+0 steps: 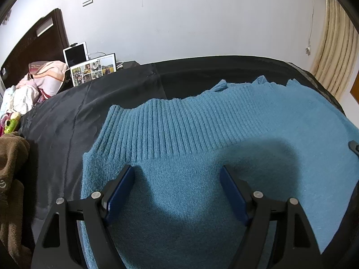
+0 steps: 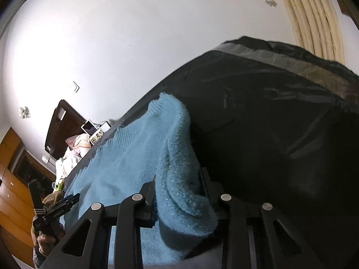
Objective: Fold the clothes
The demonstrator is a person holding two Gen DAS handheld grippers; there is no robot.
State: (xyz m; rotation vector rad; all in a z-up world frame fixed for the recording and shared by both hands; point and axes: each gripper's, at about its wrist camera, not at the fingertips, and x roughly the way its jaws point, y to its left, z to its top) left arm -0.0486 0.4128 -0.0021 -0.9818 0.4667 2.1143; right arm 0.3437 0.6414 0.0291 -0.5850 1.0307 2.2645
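A blue knitted sweater [image 1: 202, 134] lies spread on a black sheet [image 1: 89, 107] over the bed, its ribbed hem toward the far side. My left gripper [image 1: 177, 172] hovers open just over the sweater's near part, with nothing between its blue pads. In the right wrist view, my right gripper [image 2: 178, 179] is shut on a thick bunched edge of the sweater [image 2: 179, 179], which bulges between the fingers. The left gripper [image 2: 58, 208] and the hand holding it show at the lower left of that view.
A brown garment [image 1: 11, 179] lies at the left edge of the bed. Pillows and bedding [image 1: 44, 78], a tablet [image 1: 75, 55] and a photo frame [image 1: 94, 69] sit by the dark headboard [image 1: 38, 42]. A curtain [image 1: 336, 49] hangs at the right.
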